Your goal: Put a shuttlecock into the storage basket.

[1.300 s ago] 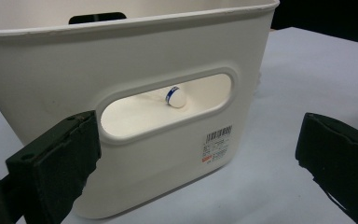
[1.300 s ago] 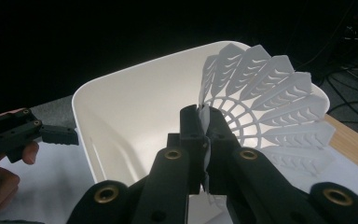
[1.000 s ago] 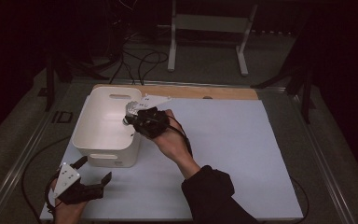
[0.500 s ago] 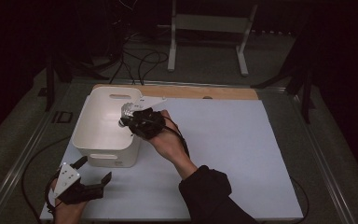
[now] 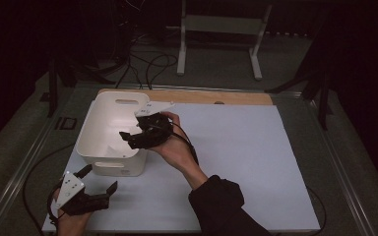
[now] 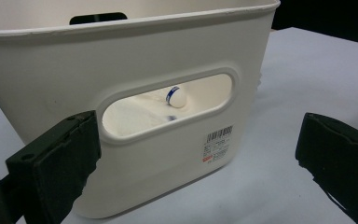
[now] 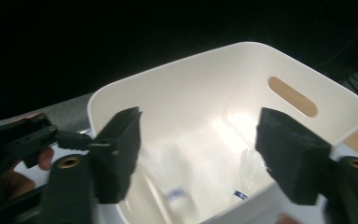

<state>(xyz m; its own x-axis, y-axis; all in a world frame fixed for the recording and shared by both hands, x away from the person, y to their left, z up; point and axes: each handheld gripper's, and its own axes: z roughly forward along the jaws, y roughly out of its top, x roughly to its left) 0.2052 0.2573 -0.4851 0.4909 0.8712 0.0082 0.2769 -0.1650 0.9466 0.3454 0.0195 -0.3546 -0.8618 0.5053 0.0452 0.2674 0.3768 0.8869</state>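
White paper covers the tabletop [image 5: 236, 162], which stands in a dark room. The right tool [image 5: 130, 139], its jaws just opened and empty, hangs spread over a white plastic bin [image 5: 109, 167]. The left tool [image 5: 100, 191] rests spread and empty near the bin.

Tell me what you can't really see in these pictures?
- What lies in the white bin: in the right gripper view it is a blur with blue marks, too smeared to name.
- Left gripper view: the handle slot shows just part of a white piece with a blue band; the bin wall hides the rest.
- High view: the right gripper hangs over the bin, covering some of its floor.
- Room beyond the table: too dark.
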